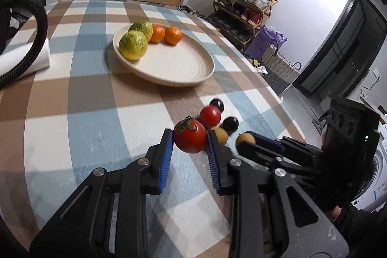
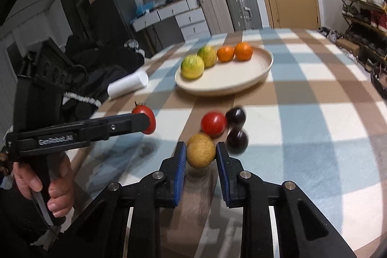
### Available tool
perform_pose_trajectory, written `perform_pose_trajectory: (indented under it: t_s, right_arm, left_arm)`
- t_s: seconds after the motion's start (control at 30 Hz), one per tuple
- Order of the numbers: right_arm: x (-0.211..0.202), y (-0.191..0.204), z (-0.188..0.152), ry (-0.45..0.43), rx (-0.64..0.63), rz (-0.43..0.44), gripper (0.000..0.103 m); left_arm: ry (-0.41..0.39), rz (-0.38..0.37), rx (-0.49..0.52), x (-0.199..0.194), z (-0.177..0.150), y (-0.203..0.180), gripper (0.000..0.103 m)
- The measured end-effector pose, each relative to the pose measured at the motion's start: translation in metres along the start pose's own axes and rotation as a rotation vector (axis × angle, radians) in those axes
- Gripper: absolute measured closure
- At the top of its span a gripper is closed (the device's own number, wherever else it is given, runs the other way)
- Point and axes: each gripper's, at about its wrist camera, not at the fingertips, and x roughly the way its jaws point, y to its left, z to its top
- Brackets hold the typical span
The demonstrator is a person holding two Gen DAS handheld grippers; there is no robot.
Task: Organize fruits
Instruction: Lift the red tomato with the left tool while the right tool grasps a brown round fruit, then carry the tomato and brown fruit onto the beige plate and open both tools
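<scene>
Four fruits already on the cream plate (image 1: 174,71) — two green-yellow citrus fruits (image 1: 133,45) and two small oranges (image 1: 173,35), lined up along its far edge, with most of the plate bare. Six pieces not yet plated, all near the front of the checked desk (image 1: 72,127).

Left tongs (image 1: 189,140) closed around a stemmed tomato (image 1: 189,138), blue pads pressed to both its sides; in the right wrist view, that tomato held up off the cloth, clear of the cluster. Right tongs (image 2: 201,154) closed on a tan round fruit (image 2: 201,153) — likely a longan, though too blurred to name surely — with the pads touching each flank. Whether this one has left the cloth: cannot tell.

Loose on the desk: a second tomato (image 2: 213,123), two dark plums or grapes (image 2: 237,139) just beside it, and another tan fruit (image 2: 198,138) directly behind the gripped one, touching or nearly so.

By this count, under halfway: four placed, two in the grip, four waiting. Apparently grouped by kind on the plate, so the tomatoes, dark fruits and tan fruits probably in pairs on the open near side.
</scene>
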Motion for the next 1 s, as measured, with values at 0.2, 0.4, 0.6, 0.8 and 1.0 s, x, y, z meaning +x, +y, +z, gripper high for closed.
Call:
perform_pose_trajectory:
  t_s: [0.2, 0.4, 0.6, 0.8, 1.0]
  right_arm:
    - [-0.006, -0.017, 0.034, -0.049, 0.022, 0.03, 0.077]
    - [0.009, -0.042, 0.078, -0.035, 0.05, 0.058, 0.077]
    - [0.029, -0.071, 0.129, -0.028, 0.071, 0.073, 0.077]
    - [0.063, -0.096, 0.168, 0.016, 0.072, 0.078, 0.077]
    - [0.105, -0.118, 0.188, 0.086, 0.085, 0.083, 0.077]
  left_arm:
    - [-0.021, -0.011, 0.01, 0.005, 0.03, -0.004, 0.078]
    - [-0.04, -0.016, 0.014, 0.023, 0.071, -0.009, 0.078]
    - [-0.041, -0.024, 0.029, 0.055, 0.111, -0.018, 0.078]
    - [-0.006, -0.038, 0.01, 0.1, 0.138, -0.02, 0.078]
    - [0.043, -0.043, -0.01, 0.144, 0.152, -0.019, 0.078]
